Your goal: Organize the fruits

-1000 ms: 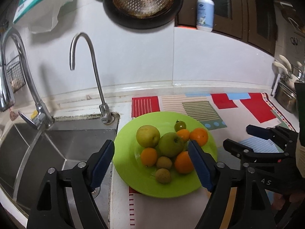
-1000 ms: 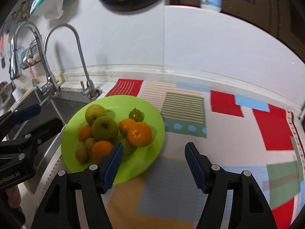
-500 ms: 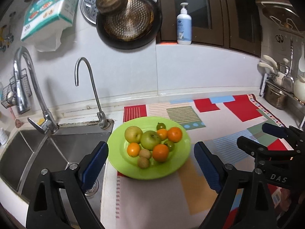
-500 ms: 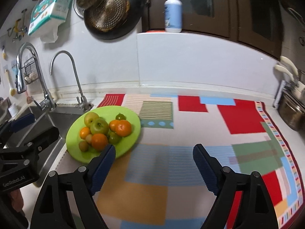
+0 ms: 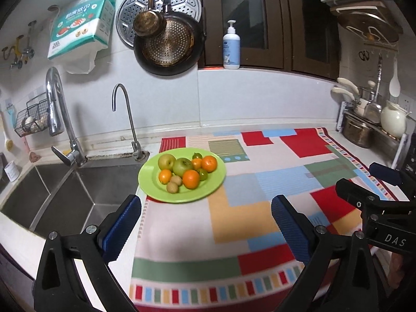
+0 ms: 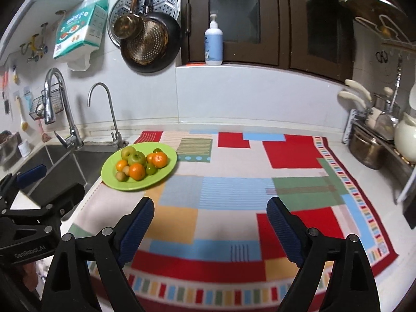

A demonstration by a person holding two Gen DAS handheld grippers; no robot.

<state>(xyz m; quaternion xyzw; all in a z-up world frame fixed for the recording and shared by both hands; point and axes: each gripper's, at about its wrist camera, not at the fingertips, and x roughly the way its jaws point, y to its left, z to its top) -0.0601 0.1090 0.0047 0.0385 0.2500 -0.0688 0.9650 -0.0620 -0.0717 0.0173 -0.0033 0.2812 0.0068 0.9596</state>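
Fruits sit piled on a lime-green plate [image 5: 213, 184] at the left end of the table, just right of the steel sink [image 5: 65, 192]. The plate rests on the left edge of a patchwork mat [image 5: 260, 189] of red, blue, green and orange blocks.

On the plate: two green apples [image 5: 182, 166] side by side at the back left; a large orange [image 5: 209, 163] at the back right; a second large orange [image 5: 191, 179] in front of it; a smaller orange [image 5: 165, 176] at the left; two brown kiwis [image 5: 172, 187] at the front left, touching each other; a small green tomato [image 5: 197, 155] at the rear; another green fruit [image 5: 203, 174] partly hidden between the oranges. All pieces touch their neighbours in one cluster.

Left tool [image 5: 205, 223]: jaws spread wide, blue pads apart, nothing between them. It hangs above the mat in front of the plate, apart from the fruit.

Right tool [image 6: 210, 223]: jaws equally wide apart, nothing held. It hangs over the middle of the mat, with the plate [image 6: 161, 174] off to its left.

Surroundings: a slim gooseneck tap [image 5: 127, 119] stands just behind the plate at the sink corner; a larger chrome faucet [image 5: 59, 114] is further left. A dark pan [image 5: 169, 44] hangs on the wall above, and a pump bottle [image 5: 231, 46] stands on the sill. A dish rack [image 5: 371, 124] with pots is at the far right.
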